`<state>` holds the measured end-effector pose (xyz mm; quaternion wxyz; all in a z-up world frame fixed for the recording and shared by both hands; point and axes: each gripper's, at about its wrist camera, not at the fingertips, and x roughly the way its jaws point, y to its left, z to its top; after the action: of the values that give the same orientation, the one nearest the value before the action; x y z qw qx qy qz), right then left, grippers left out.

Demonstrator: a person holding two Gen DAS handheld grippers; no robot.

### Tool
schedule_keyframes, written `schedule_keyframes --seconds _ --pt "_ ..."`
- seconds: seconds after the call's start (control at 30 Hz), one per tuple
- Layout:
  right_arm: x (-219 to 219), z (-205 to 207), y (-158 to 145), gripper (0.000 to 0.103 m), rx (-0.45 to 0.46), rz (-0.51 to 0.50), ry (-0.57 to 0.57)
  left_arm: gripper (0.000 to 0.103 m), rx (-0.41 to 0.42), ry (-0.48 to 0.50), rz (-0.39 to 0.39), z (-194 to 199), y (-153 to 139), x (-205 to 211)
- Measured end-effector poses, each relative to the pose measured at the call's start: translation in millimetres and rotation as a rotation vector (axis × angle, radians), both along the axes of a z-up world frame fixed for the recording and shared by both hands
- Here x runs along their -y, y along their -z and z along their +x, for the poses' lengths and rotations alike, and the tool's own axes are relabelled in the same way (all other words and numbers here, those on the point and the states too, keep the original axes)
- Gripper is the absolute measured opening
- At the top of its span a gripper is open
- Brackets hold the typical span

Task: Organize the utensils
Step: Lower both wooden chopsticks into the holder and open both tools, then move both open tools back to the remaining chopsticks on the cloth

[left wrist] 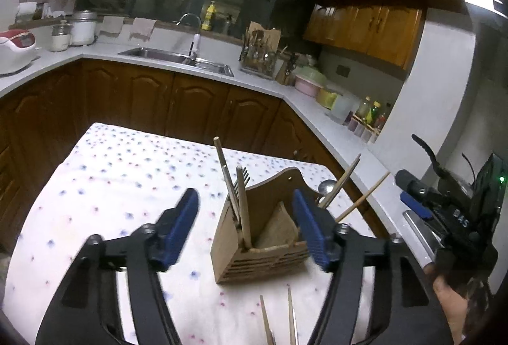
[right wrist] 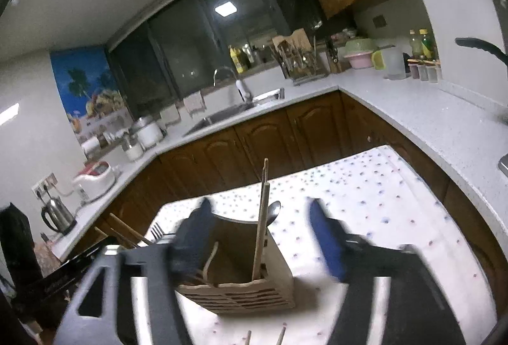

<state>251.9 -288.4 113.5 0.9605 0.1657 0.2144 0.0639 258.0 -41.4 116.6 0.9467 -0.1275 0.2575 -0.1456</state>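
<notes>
Evidently both tools hang released over the table: the left gripper (left wrist: 246, 218) stands with its blue pads spread and nothing between them, and the right gripper (right wrist: 258, 237) is spread just as wide, also empty. No earlier view is at hand, so I speak only of how they stand.

Ahead of both, at twelve o'clock from where the person stands, sits the wooden utensil holder (left wrist: 260, 249) on the dotted tablecloth (left wrist: 127, 170). A fork (left wrist: 243, 183) and a chopstick (left wrist: 244, 208) lean upright in its left compartment, tilting toward eleven o'clock because the box is tall and loose. A spoon (left wrist: 327, 186) and more chopsticks (left wrist: 339, 183) poke out at two o'clock behind its back wall; which compartment they sit in I cannot tell.

Two loose chopsticks (left wrist: 279, 319) lie on the cloth at six o'clock from the holder, just below the grippers, their tips pointing toward it. I judge these are what remains to be sorted, and the opened jaws suit reaching down for them.
</notes>
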Motion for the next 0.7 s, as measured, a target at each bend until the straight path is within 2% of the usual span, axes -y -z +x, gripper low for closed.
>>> schedule_keyframes --seconds 0.03,0.1,0.2,0.43,0.7 --pt "0.8 -2.7 -1.0 0.088 0.007 0.005 0.002 0.078 0.003 -0.003 -0.004 -4.2 -0.4 -1.8" --pt "2.5 -11.8 -3.4 0.096 0.024 0.022 0.0 0.087 0.01 -0.019 -0.008 -15.5 -0.5 -6.4" --pt "5.5 -28.4 -5.1 0.099 0.048 0.036 0.01 0.089 0.007 -0.028 -0.007 -28.4 1.0 -10.2" --pt "10.0 -66.4 7.0 0.101 0.046 0.06 0.027 0.09 -0.029 -0.04 -0.007 -57.4 20.9 -20.5" --pt "14.2 -107.4 47.6 0.101 -0.034 0.077 0.049 0.09 -0.118 -0.034 -0.017 -79.7 57.3 -21.8"
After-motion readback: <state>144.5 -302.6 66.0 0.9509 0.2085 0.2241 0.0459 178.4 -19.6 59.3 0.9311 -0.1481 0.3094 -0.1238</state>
